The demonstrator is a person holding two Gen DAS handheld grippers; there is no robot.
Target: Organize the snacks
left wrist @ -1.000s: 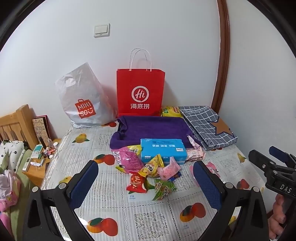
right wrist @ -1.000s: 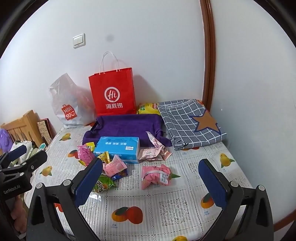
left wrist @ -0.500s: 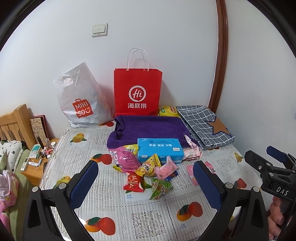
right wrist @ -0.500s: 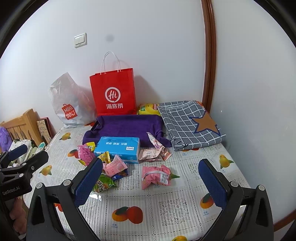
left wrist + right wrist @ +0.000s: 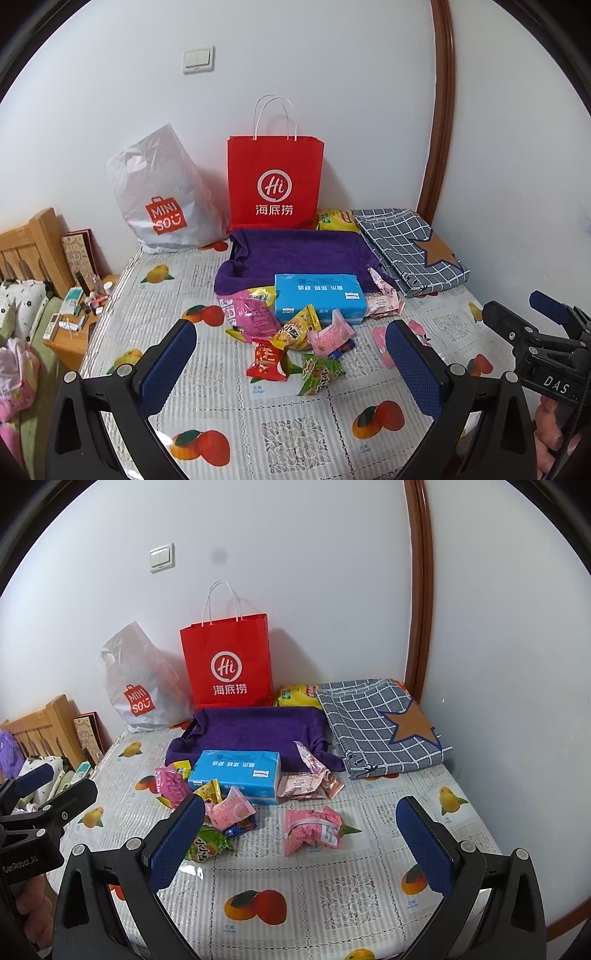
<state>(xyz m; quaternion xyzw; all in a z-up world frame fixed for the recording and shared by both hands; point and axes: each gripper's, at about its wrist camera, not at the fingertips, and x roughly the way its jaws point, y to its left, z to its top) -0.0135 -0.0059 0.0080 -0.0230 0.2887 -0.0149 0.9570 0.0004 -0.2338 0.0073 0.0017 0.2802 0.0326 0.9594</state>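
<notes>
While spread wide and empty, hovering above the tabletop (image 5: 229, 413): left tongs (image 5: 291, 363), right tongs (image 5: 301, 840).
Snack packets (image 5: 295, 339) heaped mid-cloth against blue tissue pack (image 5: 319, 297), ahead of purple towel (image 5: 299, 254) and red paper bag (image 5: 275, 184).

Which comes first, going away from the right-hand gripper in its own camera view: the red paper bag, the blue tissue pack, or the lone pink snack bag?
From the right gripper, open above the table:
1. Pink snack bag, just ahead between the fingers.
2. Blue tissue pack, farther back, slightly left.
3. Red paper bag, standing against the back wall.
</notes>
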